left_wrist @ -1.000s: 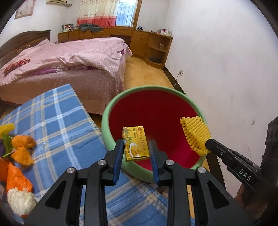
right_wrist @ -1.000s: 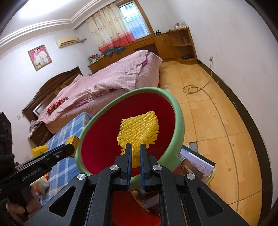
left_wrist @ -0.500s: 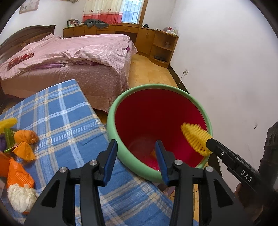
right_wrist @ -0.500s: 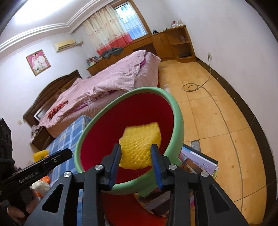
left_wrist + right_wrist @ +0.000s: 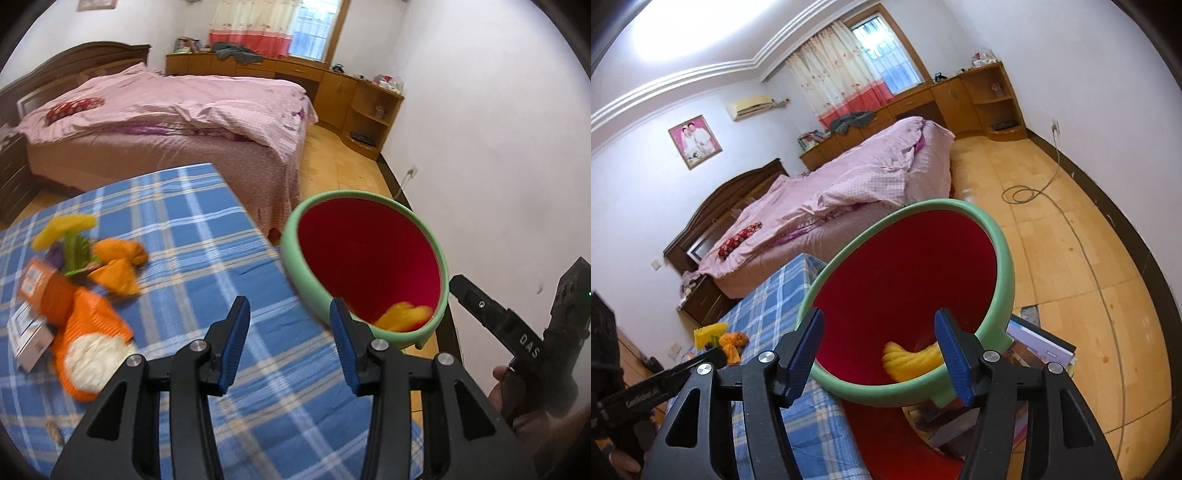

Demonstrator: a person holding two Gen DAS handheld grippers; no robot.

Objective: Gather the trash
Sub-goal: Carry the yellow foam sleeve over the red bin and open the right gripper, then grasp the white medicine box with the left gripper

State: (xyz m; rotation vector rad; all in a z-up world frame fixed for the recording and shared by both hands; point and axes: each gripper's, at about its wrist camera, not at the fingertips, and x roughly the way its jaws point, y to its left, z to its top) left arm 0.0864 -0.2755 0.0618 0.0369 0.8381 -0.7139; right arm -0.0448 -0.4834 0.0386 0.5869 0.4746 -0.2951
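Both claws empty: left gripper (image 5: 288,332) apart, right gripper (image 5: 879,350) just opened. Yellow foam net (image 5: 908,360) lies in bin (image 5: 1004,266). Risk: remaining trash (image 5: 85,295) on blue cloth (image 5: 207,221) slips from a loose grip.

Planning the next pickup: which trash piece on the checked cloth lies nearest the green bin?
The orange crumpled wrapper, at the pile's bin-side edge; the other pieces lie farther from the green bin.

The white letters "DAS" are read on the black finger of the right gripper (image 5: 495,325) in the left wrist view. On the black finger of the left gripper (image 5: 661,387), seen in the right wrist view, pale lettering is printed — it is too blurred to be made out. Print on the orange carton (image 5: 40,284) and the white box (image 5: 29,338) is illegible — nothing else is readable.
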